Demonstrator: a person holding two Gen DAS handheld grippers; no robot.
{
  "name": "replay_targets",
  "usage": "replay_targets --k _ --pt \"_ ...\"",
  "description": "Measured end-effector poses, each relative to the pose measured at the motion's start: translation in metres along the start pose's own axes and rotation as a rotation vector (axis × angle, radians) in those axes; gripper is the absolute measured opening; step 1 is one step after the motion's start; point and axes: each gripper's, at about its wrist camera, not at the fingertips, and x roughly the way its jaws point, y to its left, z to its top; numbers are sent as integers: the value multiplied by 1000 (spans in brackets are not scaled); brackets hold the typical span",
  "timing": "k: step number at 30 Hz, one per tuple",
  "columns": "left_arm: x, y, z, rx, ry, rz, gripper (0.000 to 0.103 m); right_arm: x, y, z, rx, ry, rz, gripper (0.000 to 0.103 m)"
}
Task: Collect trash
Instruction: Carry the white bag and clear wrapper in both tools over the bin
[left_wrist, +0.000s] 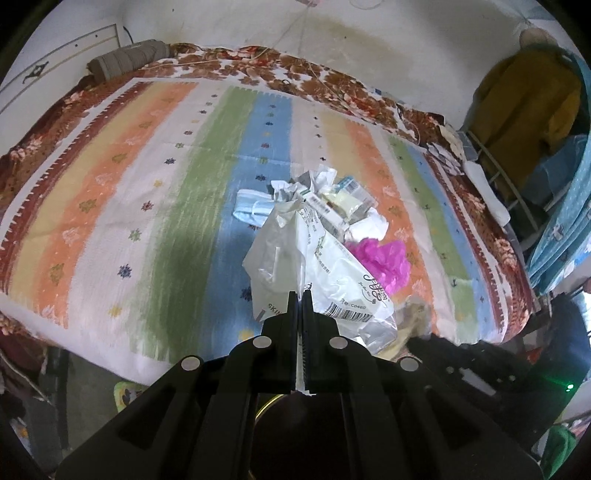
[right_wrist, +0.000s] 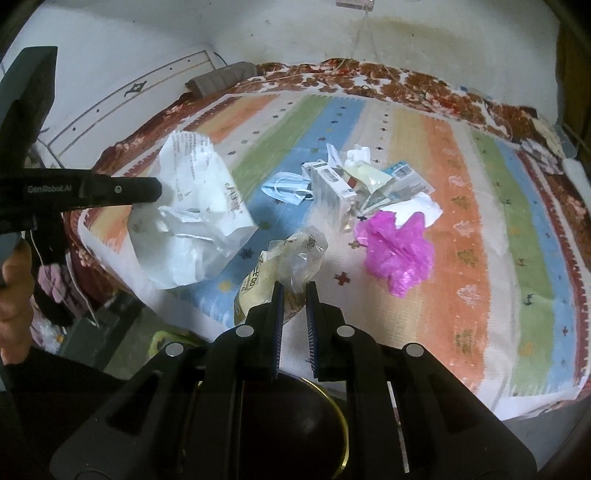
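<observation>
My left gripper (left_wrist: 300, 295) is shut on a white printed plastic bag (left_wrist: 317, 266), held above the bed; the right wrist view shows that gripper (right_wrist: 157, 190) and the bag (right_wrist: 195, 218) at the left. My right gripper (right_wrist: 294, 286) is closed on a clear crinkled wrapper (right_wrist: 295, 254), with a narrow gap between the pads. On the striped bedspread (right_wrist: 461, 221) lies a trash pile: a blue face mask (right_wrist: 286, 190), a white carton (right_wrist: 330, 192), small boxes and paper (right_wrist: 384, 181), and a crumpled pink bag (right_wrist: 397, 251).
A dark round bin with a gold rim (right_wrist: 332, 417) sits on the floor under my right gripper. A grey rolled cloth (left_wrist: 129, 59) lies at the bed's far corner. Clothes hang at the right (left_wrist: 528, 99). The wall runs behind the bed.
</observation>
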Motion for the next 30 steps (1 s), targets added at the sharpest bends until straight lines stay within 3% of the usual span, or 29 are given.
replay_targets --k 16,30 --pt "-15 -17 -48 69 12 -21 1 -43 -3 -48 12 -12 16 11" --pt "-13 -31 -106 167 67 96 1 -59 13 -95 8 30 35 11"
